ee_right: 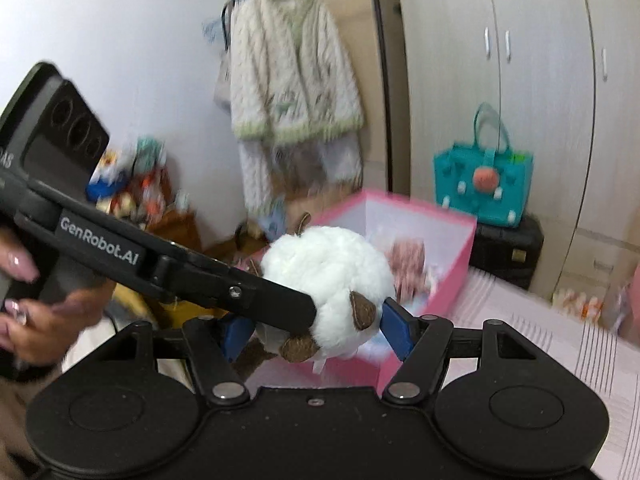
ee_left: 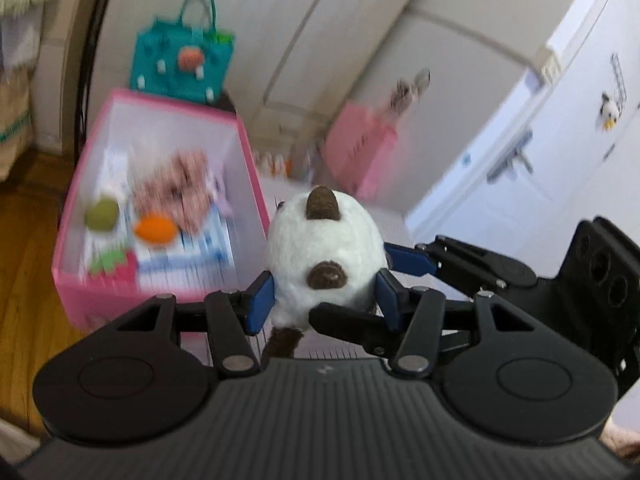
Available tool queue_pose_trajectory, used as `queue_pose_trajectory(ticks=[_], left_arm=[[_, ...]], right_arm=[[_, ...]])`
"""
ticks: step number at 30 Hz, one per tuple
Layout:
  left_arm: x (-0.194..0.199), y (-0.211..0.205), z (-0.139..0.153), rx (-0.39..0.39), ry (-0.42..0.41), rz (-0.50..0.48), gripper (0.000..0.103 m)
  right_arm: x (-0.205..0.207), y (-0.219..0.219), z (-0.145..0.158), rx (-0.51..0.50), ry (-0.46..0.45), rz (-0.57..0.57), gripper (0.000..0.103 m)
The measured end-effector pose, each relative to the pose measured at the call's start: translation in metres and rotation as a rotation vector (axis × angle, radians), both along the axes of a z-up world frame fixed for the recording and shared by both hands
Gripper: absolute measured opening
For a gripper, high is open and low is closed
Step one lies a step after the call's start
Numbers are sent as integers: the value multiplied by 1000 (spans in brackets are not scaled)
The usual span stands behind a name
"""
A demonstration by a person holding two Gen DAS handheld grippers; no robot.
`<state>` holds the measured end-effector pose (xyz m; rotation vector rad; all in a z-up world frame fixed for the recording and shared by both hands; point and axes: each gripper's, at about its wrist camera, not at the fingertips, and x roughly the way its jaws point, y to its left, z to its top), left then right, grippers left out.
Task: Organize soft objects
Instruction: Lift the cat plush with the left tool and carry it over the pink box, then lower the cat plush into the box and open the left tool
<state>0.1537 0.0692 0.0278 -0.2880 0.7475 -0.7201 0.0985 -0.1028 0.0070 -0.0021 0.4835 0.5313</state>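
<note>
The left hand-held gripper (ee_left: 324, 298) clamps the white plush toy (ee_left: 324, 248) between its blue pads. The right hand-held gripper (ee_right: 316, 330) grips the same toy at a moderate opening, above the pink box (ee_right: 424, 280).

The plush toy (ee_left: 324, 256) is white and fluffy with dark brown ears and patches. The left gripper (ee_left: 324, 300) is black with blue pads, and so is the right gripper (ee_right: 320, 332). At ten o'clock from the toy in the left wrist view, the storage box (ee_left: 248, 160) is pink outside and white inside, holding a green ball (ee_left: 102, 215), an orange piece (ee_left: 156, 229) and a pinkish-brown plush (ee_left: 180, 188). The tote bag (ee_right: 482, 184) is teal with a coral pompom. The hanging cardigan (ee_right: 292, 68) is cream with green trim. The bed cover (ee_right: 540, 340) is pale pink with thin dark stripes.
</note>
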Motion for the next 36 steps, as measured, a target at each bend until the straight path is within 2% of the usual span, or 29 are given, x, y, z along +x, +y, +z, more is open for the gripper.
queue_pose_trajectory(ticks=[6,8,11,14,17,20,25,28,31,34,36], left_arm=[[39,4,15,-6,-143,100,54],[59,5,13,-4,-146,126,53],[90,3,3,-1,-151,150,53],[118,2,-9,-4,-121,173,54],[147,3,-26,-31,-43,180,54],[166,0,-41,-14,-19,185,54],[166,-14,-58,107,-87,207,54],[176,-8,-67,53,-26,212,55],[187,0,-72,-4,39,195,54],[194,0,-77,-8,64,181,53],[194,-1,-79,-7,77,185,53]], right_arm=[[58,0,9,78,-77,29,73],[84,-3,5,112,-50,48,73],[121,-4,-3,102,-30,60,73],[146,0,-10,60,-46,84,73],[169,4,-19,-7,-54,87,73],[189,9,-27,-63,-30,78,72],[205,20,-46,-142,-6,89,72],[208,22,-53,-168,-5,92,72],[214,13,-56,-134,30,101,72],[225,3,-61,-70,90,81,72],[225,7,-66,-106,85,76,71]])
